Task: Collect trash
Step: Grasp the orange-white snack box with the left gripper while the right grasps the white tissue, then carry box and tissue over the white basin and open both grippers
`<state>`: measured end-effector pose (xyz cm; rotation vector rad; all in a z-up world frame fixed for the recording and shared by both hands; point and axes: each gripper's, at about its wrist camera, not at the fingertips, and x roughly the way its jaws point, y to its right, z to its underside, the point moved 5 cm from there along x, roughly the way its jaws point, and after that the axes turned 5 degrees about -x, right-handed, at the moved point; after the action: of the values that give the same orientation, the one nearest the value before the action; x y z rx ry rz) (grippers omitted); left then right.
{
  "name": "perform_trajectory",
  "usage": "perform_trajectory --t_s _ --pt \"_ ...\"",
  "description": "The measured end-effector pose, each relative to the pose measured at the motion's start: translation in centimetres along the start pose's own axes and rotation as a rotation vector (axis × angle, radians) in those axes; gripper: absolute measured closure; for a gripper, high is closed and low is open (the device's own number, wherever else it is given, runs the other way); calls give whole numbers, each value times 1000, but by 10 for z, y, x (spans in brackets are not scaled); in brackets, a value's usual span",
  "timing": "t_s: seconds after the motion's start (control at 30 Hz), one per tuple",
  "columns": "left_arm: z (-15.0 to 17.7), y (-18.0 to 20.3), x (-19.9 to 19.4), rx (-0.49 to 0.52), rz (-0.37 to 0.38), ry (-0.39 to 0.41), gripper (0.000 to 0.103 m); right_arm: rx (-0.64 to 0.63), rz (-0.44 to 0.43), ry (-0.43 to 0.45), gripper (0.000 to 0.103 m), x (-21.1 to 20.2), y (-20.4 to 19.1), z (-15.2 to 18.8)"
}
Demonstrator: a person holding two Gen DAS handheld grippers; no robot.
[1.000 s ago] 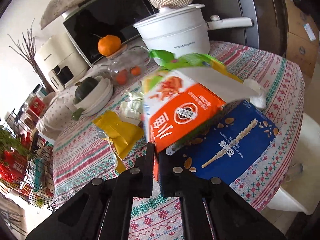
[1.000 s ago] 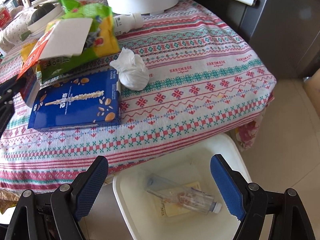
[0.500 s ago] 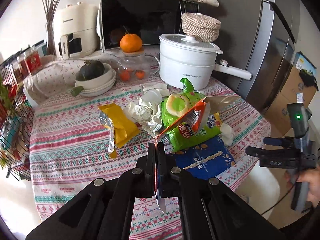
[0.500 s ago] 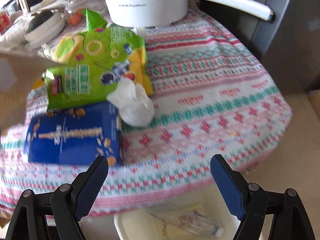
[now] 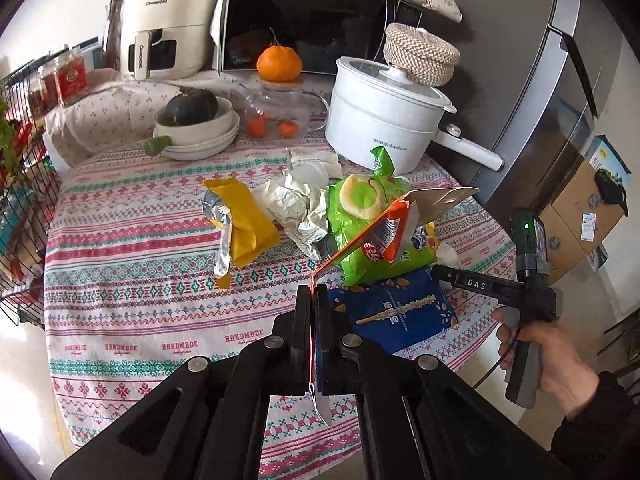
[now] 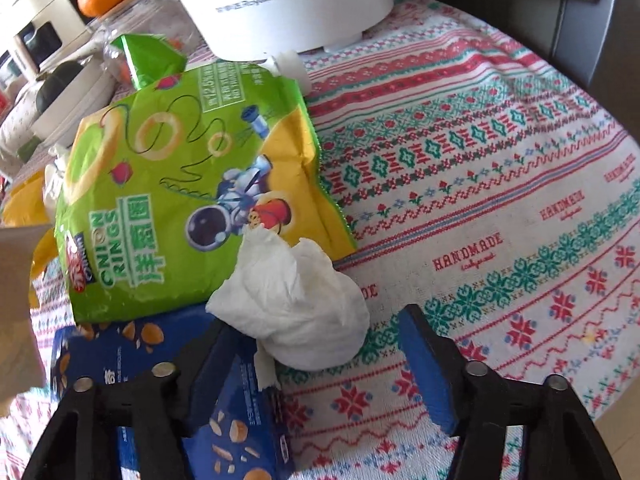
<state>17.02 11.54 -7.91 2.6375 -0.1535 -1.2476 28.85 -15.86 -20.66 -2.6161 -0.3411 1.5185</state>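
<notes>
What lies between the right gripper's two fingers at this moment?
The crumpled white tissue sits between the closing jaws of the right gripper, pads not yet pressing it; the right wrist view shows this.

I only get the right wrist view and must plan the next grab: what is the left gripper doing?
Observer: The left gripper is shut on a flattened orange cardboard carton, held up off the table.
Operator: Any trash hidden behind the green onion-ring snack bag?
Observer: Yes, a crumpled sheet of white paper lies against its far side.
Operator: There's a yellow patch at my left edge. What is it?
Observer: A yellow foil-lined wrapper, lying flat on the patterned tablecloth beside that paper.
</notes>
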Motion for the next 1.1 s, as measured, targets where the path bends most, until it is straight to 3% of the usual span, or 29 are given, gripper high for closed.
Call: perform_trajectory --t_s 0.07,0.17,0.4,0.67,0.93,1.1 --pt "1 2 0 2 3 -3 102 42 -58 9 60 1 4 -3" --pt "2 5 -2 2 15 -2 102 59 -61 14 63 -7 8 -2" --pt "5 23 -19 21 74 18 102 43 -66 56 64 -55 15 6" --pt "26 65 -38 72 190 -3 102 53 -71 69 64 -126 26 43" --pt "64 122 -32 157 275 -89 102 63 -34 83 64 -165 47 88" --pt "88 159 -12 237 269 -161 102 78 30 65 63 -175 76 111"
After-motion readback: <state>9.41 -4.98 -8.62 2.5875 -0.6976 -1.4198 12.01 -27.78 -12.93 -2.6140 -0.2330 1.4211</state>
